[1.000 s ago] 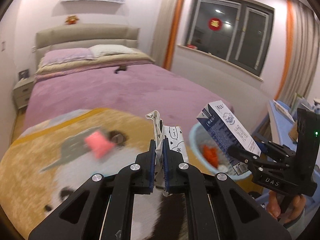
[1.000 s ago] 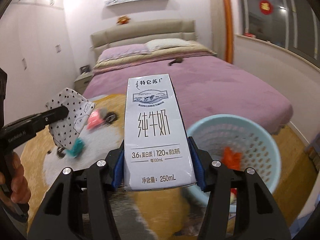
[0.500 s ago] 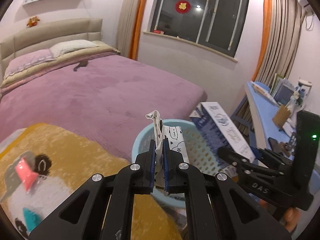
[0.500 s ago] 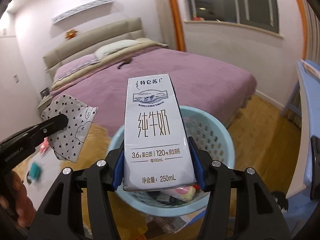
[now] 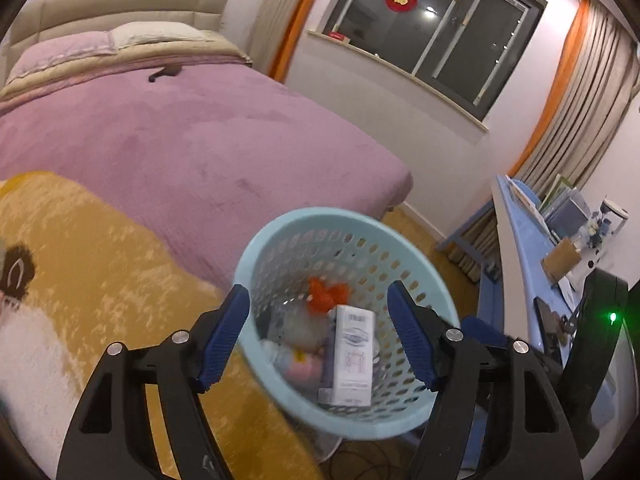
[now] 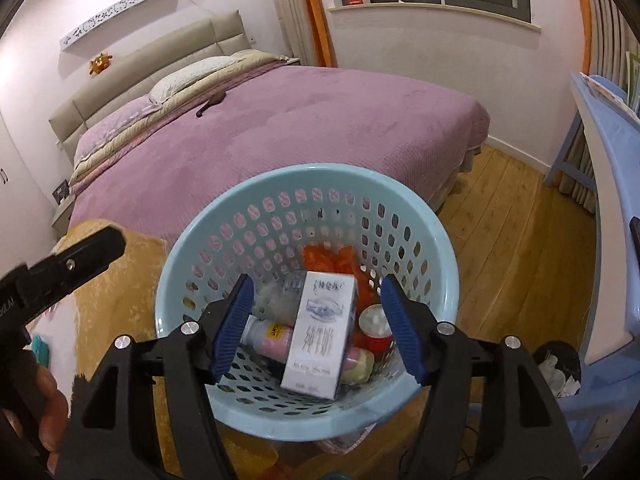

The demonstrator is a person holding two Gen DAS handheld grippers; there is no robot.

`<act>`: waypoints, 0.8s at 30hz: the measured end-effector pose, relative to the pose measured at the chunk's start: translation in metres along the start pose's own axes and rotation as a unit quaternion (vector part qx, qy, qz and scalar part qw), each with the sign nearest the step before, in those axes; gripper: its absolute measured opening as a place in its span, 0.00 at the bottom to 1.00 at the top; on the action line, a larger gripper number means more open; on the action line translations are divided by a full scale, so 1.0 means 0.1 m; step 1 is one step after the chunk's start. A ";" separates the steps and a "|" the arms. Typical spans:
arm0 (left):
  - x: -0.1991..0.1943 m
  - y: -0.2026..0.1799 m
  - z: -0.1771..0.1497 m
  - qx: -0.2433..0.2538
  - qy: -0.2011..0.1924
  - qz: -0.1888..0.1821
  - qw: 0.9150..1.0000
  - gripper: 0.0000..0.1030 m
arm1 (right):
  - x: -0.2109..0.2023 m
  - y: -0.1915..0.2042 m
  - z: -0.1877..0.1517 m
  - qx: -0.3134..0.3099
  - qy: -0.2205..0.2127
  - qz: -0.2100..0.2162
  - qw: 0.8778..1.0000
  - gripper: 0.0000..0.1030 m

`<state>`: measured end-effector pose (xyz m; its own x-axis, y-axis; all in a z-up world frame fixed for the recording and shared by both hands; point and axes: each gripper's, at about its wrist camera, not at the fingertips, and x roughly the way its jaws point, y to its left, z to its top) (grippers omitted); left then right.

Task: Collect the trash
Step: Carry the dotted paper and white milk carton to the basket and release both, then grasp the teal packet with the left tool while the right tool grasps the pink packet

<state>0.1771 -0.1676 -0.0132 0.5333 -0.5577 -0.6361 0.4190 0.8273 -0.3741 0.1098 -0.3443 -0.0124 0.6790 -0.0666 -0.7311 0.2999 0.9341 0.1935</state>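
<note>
Releasing: left tongs and right tongs just opened, empty | milk carton lies inside perforated blue basket, dropped as trash.

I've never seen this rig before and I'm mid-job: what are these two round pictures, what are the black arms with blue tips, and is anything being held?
Each picture comes from a fisheye camera on a hand-held gripper that a person carries; there is no robot arm. One view looks along the left hand-held gripper, the other along the right hand-held gripper. The blue tips are finger pads. Both sets of jaws have just been opening and now grip nothing. Below them stands a light blue basket beside the purple bed, on a yellow rug. The milk carton lies inside the basket among other trash, including something orange.
</note>
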 end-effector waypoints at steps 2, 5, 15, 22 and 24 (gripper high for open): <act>-0.10 0.08 -0.07 -0.004 -0.002 0.003 1.000 0.67 | -0.02 0.02 0.00 0.001 0.001 0.007 1.000 0.61; -0.28 0.15 -0.13 0.003 -0.007 0.030 1.000 0.67 | -0.11 0.13 0.00 -0.013 -0.009 0.014 1.000 0.61; -1.09 0.72 -0.35 -0.038 -0.042 0.114 0.992 0.69 | -0.46 0.81 -0.05 -0.075 -0.059 0.071 0.993 0.61; -1.55 1.12 -0.54 -0.044 -0.067 0.210 0.974 0.73 | -0.39 1.34 -0.17 -0.126 -0.068 0.106 0.984 0.61; -1.61 1.25 -0.60 -0.055 -0.065 0.218 0.972 0.73 | -0.33 1.50 -0.22 -0.140 -0.060 0.118 0.981 0.61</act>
<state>0.0993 0.0297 0.0022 0.7339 -0.1506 -0.6624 0.0554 0.9851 -0.1626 0.1176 -0.1941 0.0261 0.7860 0.1383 -0.6026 -0.0591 0.9870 0.1494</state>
